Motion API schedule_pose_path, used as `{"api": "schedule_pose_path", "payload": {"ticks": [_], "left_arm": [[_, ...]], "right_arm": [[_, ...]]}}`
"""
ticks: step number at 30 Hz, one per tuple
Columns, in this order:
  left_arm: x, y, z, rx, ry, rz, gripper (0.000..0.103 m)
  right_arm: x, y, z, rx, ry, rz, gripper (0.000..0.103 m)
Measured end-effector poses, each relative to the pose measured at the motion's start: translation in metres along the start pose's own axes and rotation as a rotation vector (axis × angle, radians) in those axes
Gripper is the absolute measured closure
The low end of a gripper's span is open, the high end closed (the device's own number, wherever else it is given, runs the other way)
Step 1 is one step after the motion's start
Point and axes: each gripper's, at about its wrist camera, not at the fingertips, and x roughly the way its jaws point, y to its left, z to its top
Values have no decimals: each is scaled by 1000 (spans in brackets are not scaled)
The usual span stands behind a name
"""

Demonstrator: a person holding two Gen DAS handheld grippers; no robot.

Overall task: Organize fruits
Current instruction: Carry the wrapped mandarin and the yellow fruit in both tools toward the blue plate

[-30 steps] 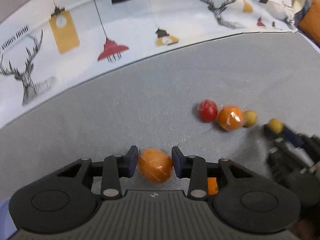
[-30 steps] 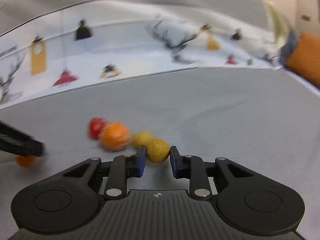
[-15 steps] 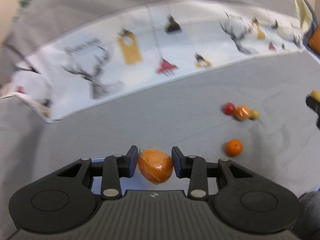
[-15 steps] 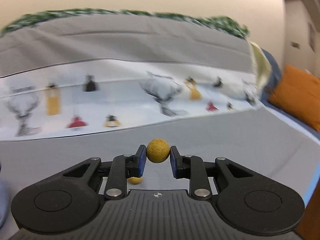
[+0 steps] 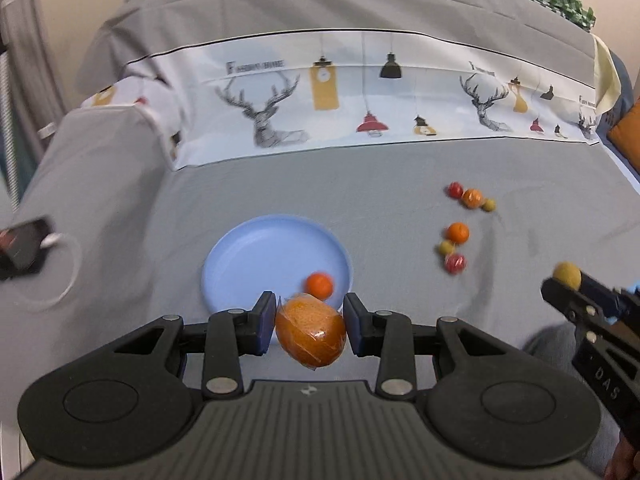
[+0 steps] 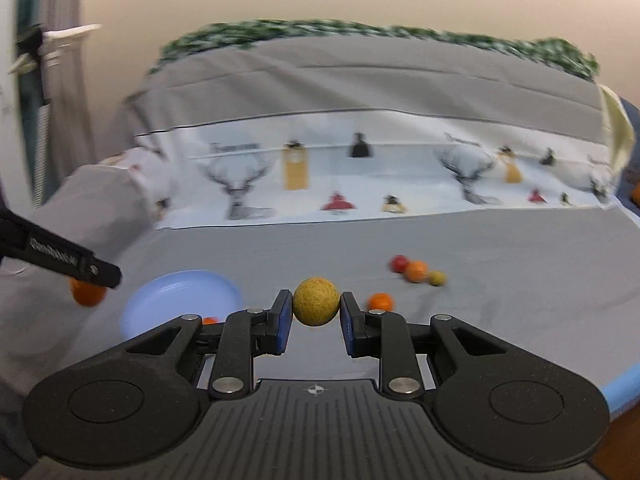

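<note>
Now, left gripper (image 5: 310,322): clamped on a plastic-wrapped orange (image 5: 311,334), held above the near rim of the blue plate (image 5: 256,256).
Right gripper (image 6: 316,314): closed on a small yellow ball-like fruit (image 6: 316,301), raised over the grey bedcover (image 6: 500,264).
Plate: lies on the grey cover, one small orange fruit (image 5: 319,285) inside near its right edge.
Loose fruit: a red, orange and yellow row (image 5: 471,197) further back; an orange, yellow and red cluster (image 5: 453,246) nearer, well right of the plate.
Surroundings: deer-print cloth (image 5: 280,112) behind; a phone (image 5: 24,240) at far left.
Obstruction: nothing lies between the held orange and the plate.
</note>
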Motion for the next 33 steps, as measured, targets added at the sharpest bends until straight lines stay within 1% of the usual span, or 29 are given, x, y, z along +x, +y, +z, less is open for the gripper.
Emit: {"api": "schedule_pose_path", "payload": {"ticks": [5,9,13,23,33], "left_arm": [[-36,22,-28,-60,-34,19,62],[-55,36,-38,-104,-62,31,62],[-67,44,-44,-120,-81,34,62],[-76,51,-52,-127,-98,31,62],[-73,56,-50,-158,-89,29,62]], "right_arm": [[-32,36,-2,-72,-38,73,76],[-47,53,-5,-100,-51,107,76],[-55,67,-10,-142,-49,131,76],[-60,80,-11,-169,-53,132,76],[-53,78,-10,-185,-17,146,76]]}}
